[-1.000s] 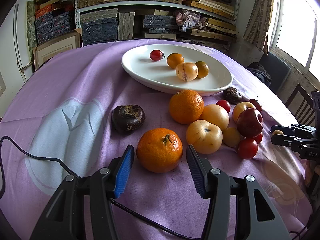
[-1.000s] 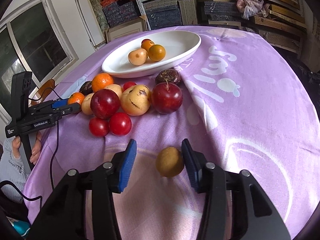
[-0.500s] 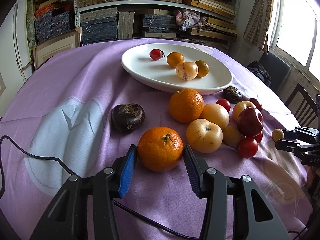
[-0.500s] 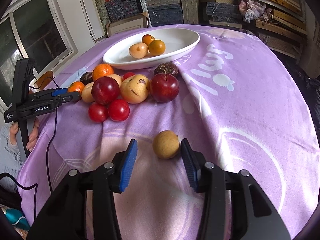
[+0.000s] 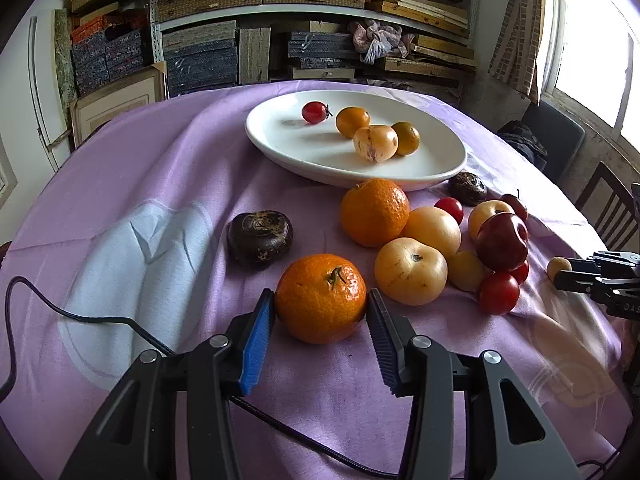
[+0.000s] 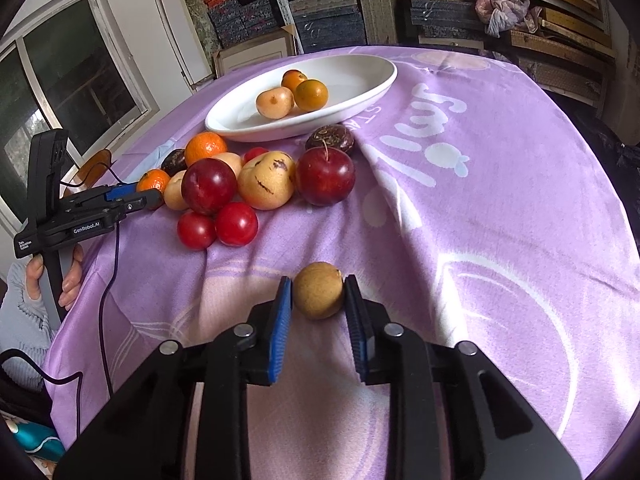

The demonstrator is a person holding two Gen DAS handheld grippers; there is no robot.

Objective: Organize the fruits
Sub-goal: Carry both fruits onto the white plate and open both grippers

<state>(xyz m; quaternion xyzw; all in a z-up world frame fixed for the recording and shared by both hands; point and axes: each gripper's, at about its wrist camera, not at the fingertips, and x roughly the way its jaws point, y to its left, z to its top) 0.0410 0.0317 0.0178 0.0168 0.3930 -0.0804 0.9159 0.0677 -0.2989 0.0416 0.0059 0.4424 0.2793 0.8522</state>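
My left gripper (image 5: 320,306) is shut on an orange mandarin (image 5: 320,298) that rests on the purple cloth; both pads touch its sides. My right gripper (image 6: 318,292) is shut on a small round brown fruit (image 6: 319,290), also low on the cloth. The white oval plate (image 5: 440,168) at the back holds a cherry tomato (image 5: 314,112), two small oranges and a pale striped fruit. The plate also shows in the right wrist view (image 6: 360,92). A pile of loose fruit (image 5: 432,240) lies in front of the plate.
A dark water chestnut (image 5: 260,238) lies left of the pile, another (image 5: 466,188) by the plate's right rim. A second mandarin (image 5: 374,212) sits near the plate. A black cable (image 5: 80,316) crosses the cloth at left. Shelves of stacked boxes stand behind the table.
Both grippers have closed: the left pads went from wide apart to touching the mandarin, the right pads from apart to pressing the brown fruit. Both also moved slightly forward.
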